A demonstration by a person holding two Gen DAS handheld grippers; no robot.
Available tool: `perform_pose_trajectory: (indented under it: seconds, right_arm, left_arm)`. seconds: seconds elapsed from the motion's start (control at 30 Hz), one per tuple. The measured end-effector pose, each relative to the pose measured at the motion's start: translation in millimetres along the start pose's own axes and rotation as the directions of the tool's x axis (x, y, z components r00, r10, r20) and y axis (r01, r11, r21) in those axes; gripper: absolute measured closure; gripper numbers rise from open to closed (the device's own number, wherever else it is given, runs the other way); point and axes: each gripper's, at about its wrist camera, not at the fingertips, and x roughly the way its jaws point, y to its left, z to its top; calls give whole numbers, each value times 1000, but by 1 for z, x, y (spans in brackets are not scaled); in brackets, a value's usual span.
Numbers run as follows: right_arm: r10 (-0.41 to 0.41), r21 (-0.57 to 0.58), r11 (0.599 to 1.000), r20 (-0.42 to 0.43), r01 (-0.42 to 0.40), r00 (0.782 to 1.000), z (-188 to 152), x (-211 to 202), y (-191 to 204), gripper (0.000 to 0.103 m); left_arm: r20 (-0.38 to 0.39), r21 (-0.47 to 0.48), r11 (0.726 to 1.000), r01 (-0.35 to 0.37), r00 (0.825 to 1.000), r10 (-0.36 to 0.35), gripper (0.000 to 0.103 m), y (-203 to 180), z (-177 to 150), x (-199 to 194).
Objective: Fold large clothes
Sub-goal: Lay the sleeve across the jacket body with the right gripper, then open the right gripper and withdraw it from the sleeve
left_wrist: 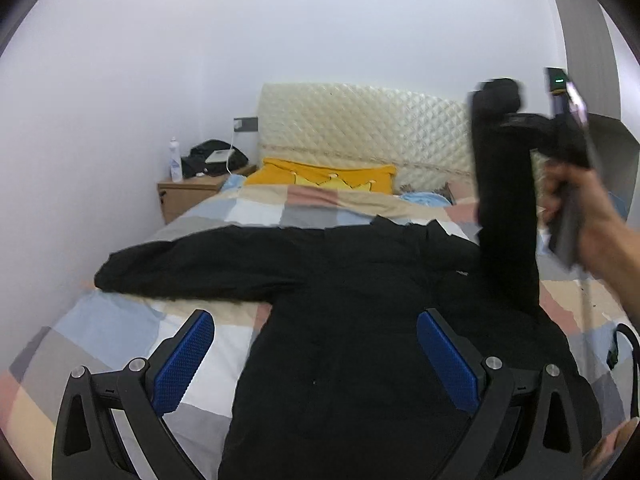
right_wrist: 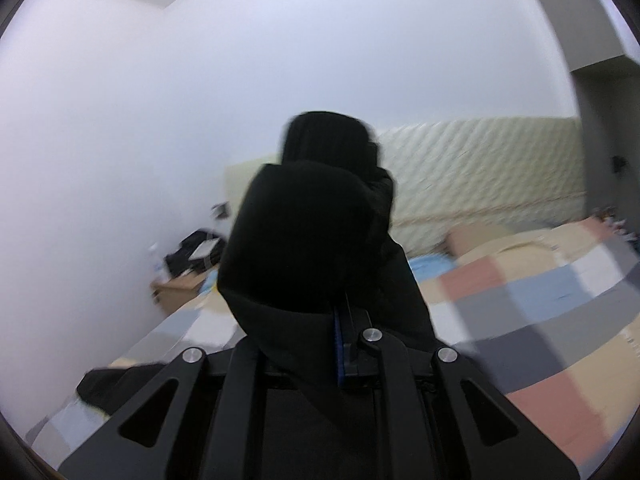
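From your left wrist camera, your left gripper [left_wrist: 316,364] hovers with its jaws spread wide and nothing between them, over the black garment [left_wrist: 340,320] spread flat on the checked bed [left_wrist: 120,328], one sleeve [left_wrist: 192,264] stretched out to the left. At the right your hand [left_wrist: 580,216] holds the right gripper [left_wrist: 496,116], which lifts the other sleeve [left_wrist: 506,208] upright off the bed. A yellow pillow [left_wrist: 320,176] lies by the headboard [left_wrist: 360,128], and the bedside cabinet [left_wrist: 188,196] carries a bottle [left_wrist: 175,160] and a dark bag [left_wrist: 216,156]. From your right wrist camera, your right gripper's [right_wrist: 340,340] jaws are nearly closed, clamped on the black sleeve's [right_wrist: 304,232] bunched end, which fills the middle of the blurred view.
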Motion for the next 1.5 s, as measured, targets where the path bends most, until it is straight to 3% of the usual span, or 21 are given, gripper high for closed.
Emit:
perform_pose_trajectory:
  seconds: [0.23,0.47,0.7,1.03,1.2,1.37,1.5]
  right_arm:
    - [126,23,992,-130,-124,984,-80,53,53,90]
    - [121,-85,986,-251,-146,960,-147,95,82,90]
    - [122,-131,976,-339,-175,933,-199,107,102,90]
    - [37,-202,971,-406,-129,913,-239,124,115,89]
    - [19,-220,968,-413,-120,911,-239,125,119,86]
    - [40,-178,975,-433,-129,900,-233,120,115,79]
    - [70,-144,978,-452,-150,889,-229,112,114,59]
  left_arm:
    - [-3,-41,999,-10,1000,10,1,17,-5,8]
    - [-7,-126,992,2,1000,-3,1,39,-9,16]
    - [-74,-101,995,-1,997,-6,1,37,-18,39]
    - [-98,-102,995,-2,995,-8,1,35,-21,49]
    - [-104,-101,995,3,994,-13,1,32,-23,51]
    - [-113,-101,995,8,993,-20,1,32,-26,55]
    - [-118,-109,994,-2,993,-11,1,35,-27,56]
